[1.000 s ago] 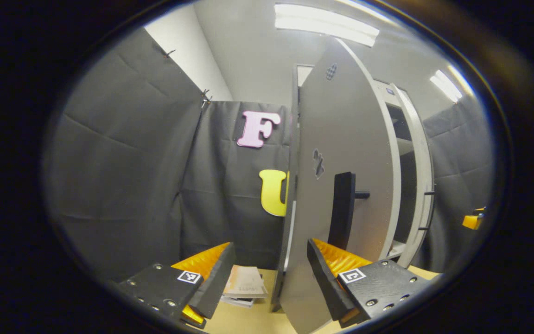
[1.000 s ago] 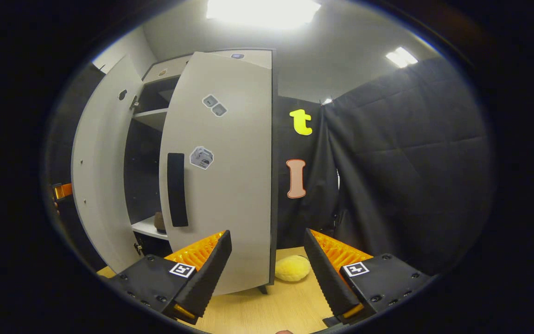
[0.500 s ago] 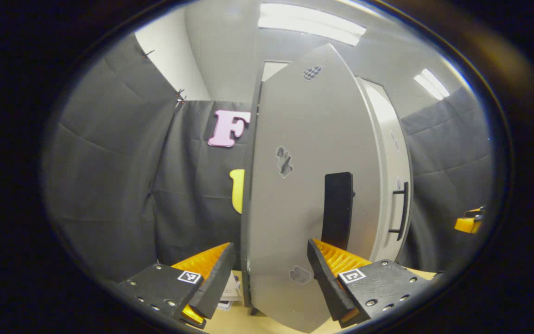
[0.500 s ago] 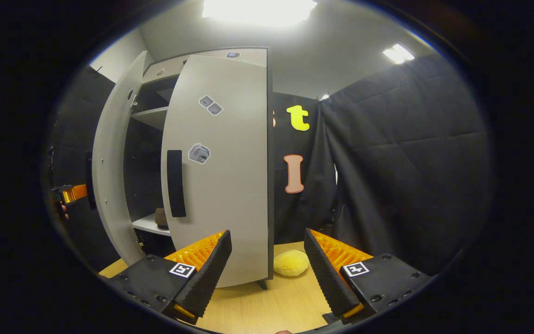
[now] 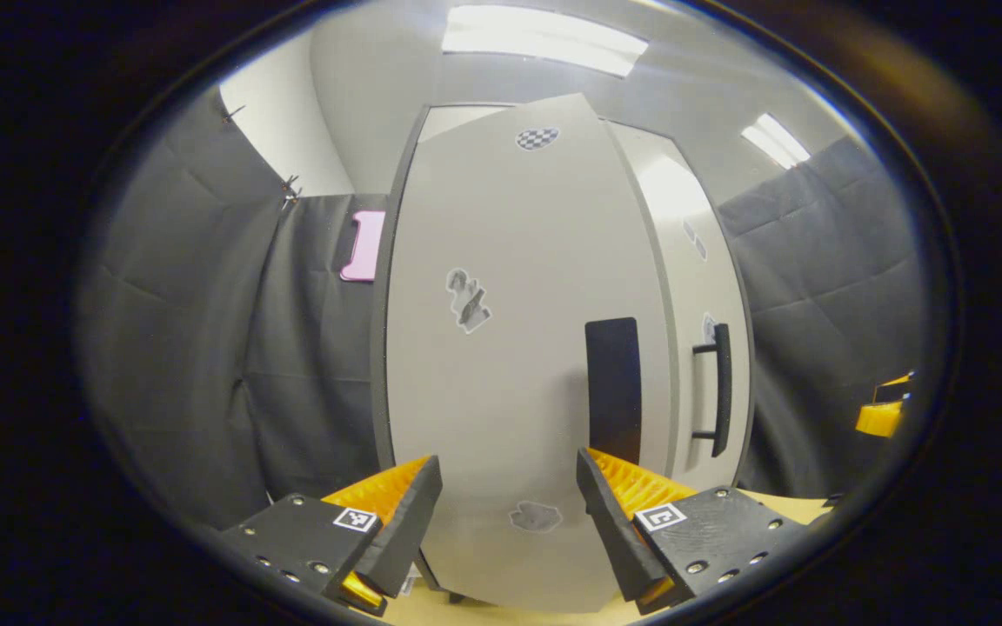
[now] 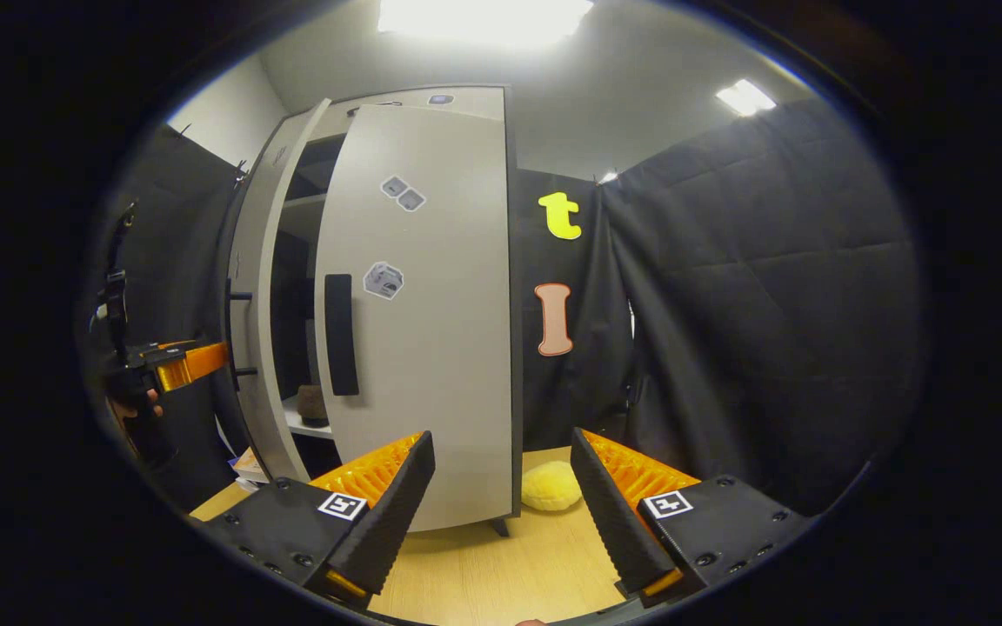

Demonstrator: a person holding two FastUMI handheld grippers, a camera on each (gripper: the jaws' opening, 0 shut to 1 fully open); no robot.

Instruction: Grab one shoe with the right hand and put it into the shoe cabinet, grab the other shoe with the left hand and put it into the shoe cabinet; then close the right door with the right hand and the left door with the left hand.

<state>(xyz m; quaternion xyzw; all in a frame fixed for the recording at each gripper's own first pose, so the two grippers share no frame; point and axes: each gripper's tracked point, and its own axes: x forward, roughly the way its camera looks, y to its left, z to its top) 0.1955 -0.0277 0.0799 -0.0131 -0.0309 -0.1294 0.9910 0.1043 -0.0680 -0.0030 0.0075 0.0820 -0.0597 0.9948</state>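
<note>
In the left gripper view the grey left door (image 5: 510, 365) of the shoe cabinet faces me nearly square on, its black handle (image 5: 612, 387) just above my right finger. My left gripper (image 5: 508, 513) is open with the door face right in front of it. The right door (image 5: 701, 296) stands beside it. In the right gripper view the right door (image 6: 418, 348) stands partly ajar and the left door (image 6: 262, 296) shows edge-on. Through the gap between them a brown shoe (image 6: 314, 404) sits on a shelf. My right gripper (image 6: 501, 500) is open and holds nothing.
A yellow plush thing (image 6: 551, 487) lies on the wooden surface (image 6: 501, 574) by the right door's lower corner. Some papers (image 6: 244, 465) lie beside the cabinet's left foot. The left gripper (image 6: 179, 365) and the hand (image 6: 131, 404) holding it show at far left.
The left door has swung from edge-on to nearly shut, with my left gripper following it. The gap between the doors has narrowed. The right door and right gripper have barely moved.
</note>
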